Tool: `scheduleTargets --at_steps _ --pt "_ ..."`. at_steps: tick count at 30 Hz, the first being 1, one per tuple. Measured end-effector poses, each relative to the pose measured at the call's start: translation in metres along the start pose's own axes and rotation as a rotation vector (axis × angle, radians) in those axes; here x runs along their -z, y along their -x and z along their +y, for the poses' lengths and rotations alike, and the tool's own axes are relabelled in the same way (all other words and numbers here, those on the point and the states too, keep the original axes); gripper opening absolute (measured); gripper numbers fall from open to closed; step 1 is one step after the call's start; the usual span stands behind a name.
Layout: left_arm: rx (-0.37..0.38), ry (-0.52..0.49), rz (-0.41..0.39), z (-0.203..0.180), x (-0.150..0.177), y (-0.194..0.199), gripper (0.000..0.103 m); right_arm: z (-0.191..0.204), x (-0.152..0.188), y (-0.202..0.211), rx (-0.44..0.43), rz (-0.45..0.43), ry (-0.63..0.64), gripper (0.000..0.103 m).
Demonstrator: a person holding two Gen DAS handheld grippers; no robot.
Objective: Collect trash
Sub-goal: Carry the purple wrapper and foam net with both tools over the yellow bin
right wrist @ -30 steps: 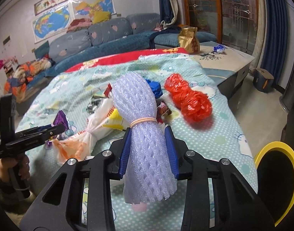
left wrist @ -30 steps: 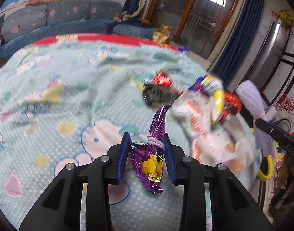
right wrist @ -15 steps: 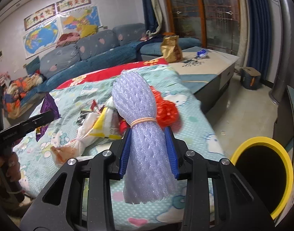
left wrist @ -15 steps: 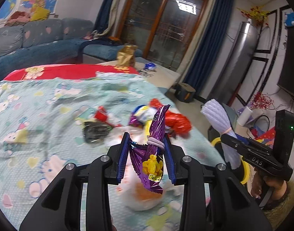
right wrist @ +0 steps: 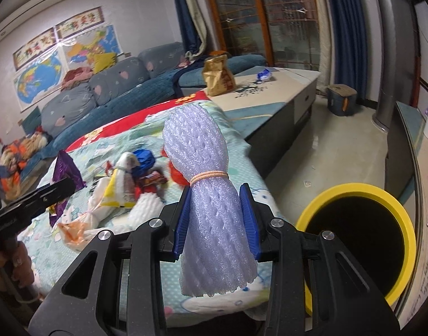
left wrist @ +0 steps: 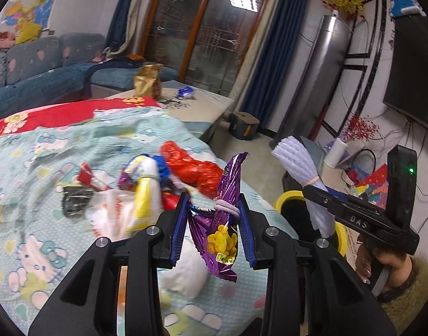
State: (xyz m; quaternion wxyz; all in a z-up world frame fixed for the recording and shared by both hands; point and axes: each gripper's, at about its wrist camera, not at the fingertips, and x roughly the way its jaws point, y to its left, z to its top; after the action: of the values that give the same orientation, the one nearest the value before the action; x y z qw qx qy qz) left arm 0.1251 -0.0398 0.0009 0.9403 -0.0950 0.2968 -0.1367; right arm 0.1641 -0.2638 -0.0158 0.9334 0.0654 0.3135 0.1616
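Currently, purple snack wrapper (left wrist: 223, 218) pinched in left gripper (left wrist: 214, 218), above bed edge. White foam net (right wrist: 211, 210) clamped by right gripper (right wrist: 215, 218) beside yellow-rimmed bin (right wrist: 382, 193). More trash behind: red bag (left wrist: 191, 165), white-yellow bag (left wrist: 146, 198) on bedsheet (left wrist: 45, 151).

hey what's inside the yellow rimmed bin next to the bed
The yellow-rimmed bin shows only a dark, black interior from the right wrist view; no trash is visible inside. Its bottom is lost in shadow. The right tool holds the white foam netting beside it, not over the opening.
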Motion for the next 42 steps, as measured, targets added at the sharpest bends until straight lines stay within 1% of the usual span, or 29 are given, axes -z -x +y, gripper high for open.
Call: scheduleTargets --at_steps 22,33,39,42 --pt "0.135 -0.115 0.082 -0.088 0.016 -0.057 0.033 -0.111 0.012 0.013 0.147 -0.006 -0.242 0.028" --pt "0.207 -0.172 0.134 -0.135 0.031 -0.096 0.033 -0.167 0.028 0.019 0.230 0.003 -0.363 0.029" --pt "0.242 -0.195 0.170 -0.160 0.043 -0.118 0.033 -0.192 0.038 0.019 0.269 0.020 -0.407 0.029" --pt "0.256 -0.211 0.188 -0.171 0.049 -0.130 0.033 -0.204 0.044 0.020 0.274 0.031 -0.433 0.029"
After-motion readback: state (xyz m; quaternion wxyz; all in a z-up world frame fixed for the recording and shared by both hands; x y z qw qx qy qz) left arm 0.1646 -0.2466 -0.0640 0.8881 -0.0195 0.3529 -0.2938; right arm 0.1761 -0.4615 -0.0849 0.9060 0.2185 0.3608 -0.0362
